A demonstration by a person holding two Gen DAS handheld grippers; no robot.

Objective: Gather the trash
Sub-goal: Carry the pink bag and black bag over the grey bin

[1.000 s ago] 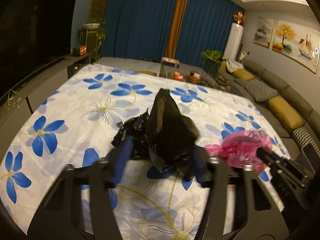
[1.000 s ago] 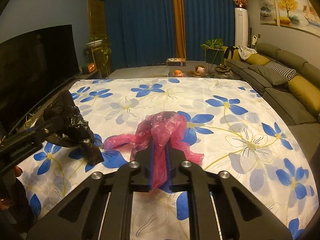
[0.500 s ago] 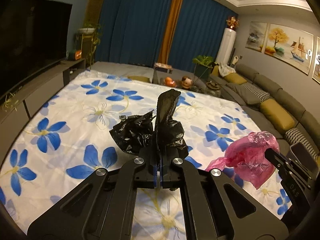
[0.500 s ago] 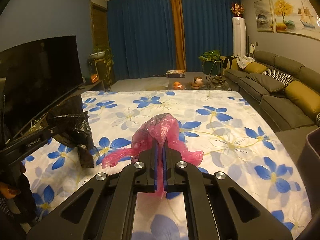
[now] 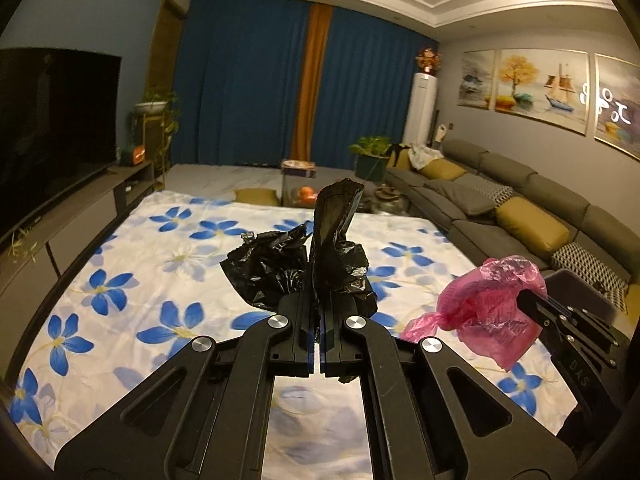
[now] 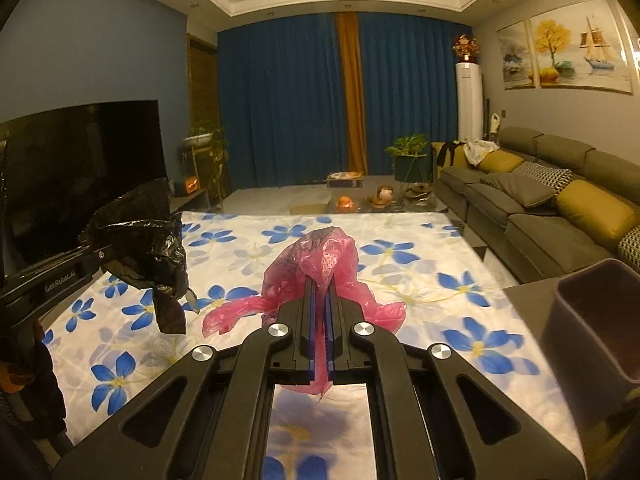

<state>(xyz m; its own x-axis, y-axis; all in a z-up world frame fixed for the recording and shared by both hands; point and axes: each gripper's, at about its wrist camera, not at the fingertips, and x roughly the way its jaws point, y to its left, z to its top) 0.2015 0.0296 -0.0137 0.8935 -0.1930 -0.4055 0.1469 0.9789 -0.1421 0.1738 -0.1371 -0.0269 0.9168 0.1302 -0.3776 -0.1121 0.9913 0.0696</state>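
A crumpled black plastic bag hangs off the flowered sheet, pinched in my left gripper, which is shut on it. From the right wrist view the same black plastic bag shows at the left, held up by the left gripper's fingers. My right gripper is shut on a crumpled pink plastic bag, also lifted clear of the flowered sheet. The pink plastic bag appears at the right of the left wrist view.
A dark purple bin stands at the right edge of the sheet. A grey sofa with yellow cushions runs along the right wall. A dark TV on a low cabinet lines the left. Plants and small items sit beyond the sheet.
The left gripper closed on the black bag. Both grippers rose and pulled back with their bags, lifting them off the sheet; the bin has come into the right wrist view.
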